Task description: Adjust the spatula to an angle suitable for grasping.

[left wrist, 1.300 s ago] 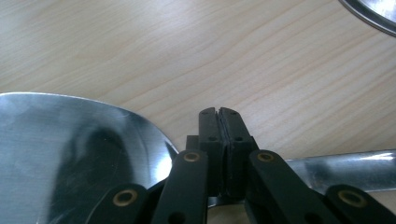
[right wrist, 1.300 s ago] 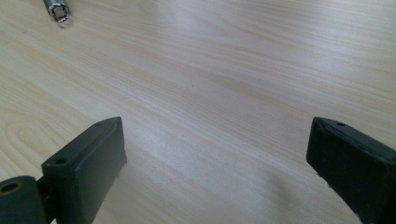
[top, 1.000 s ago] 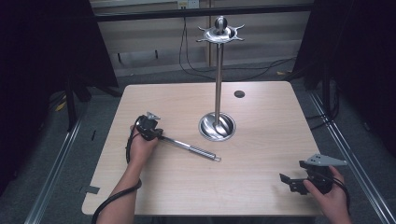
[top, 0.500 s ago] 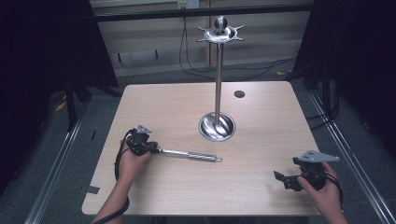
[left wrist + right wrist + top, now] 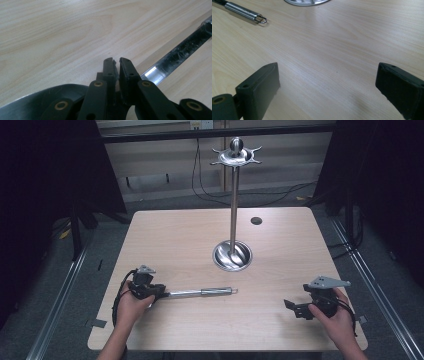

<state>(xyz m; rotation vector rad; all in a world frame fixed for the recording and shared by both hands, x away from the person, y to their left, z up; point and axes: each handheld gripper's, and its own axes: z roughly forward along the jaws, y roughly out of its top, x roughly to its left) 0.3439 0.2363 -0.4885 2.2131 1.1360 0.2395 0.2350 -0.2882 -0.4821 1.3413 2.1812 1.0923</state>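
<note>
1 utensil (image 5: 200, 293) flat on tabletop (image 5: 280, 255), handle toward 1 stand (image 5: 233, 210); stand's base dish (image 5: 232, 255) holds only its pole. 2 grippers: left gripper (image 5: 159, 292) pinching utensil's end, jaws just easing wider; right gripper (image 5: 292, 308) spread, well apart.

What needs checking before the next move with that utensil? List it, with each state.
1. Left gripper at the utensil's dark end: jaws nearly shut, having just been opening a little. Whether the pads press on it: cannot tell.
2. Right gripper wide open with nothing between its jaws: ok.
3. Utensil lying flat on the table: ok.
4. Stand upright, hooks at its top free: ok.
5. Tabletop between utensil and stand free of other things: ok.
</note>
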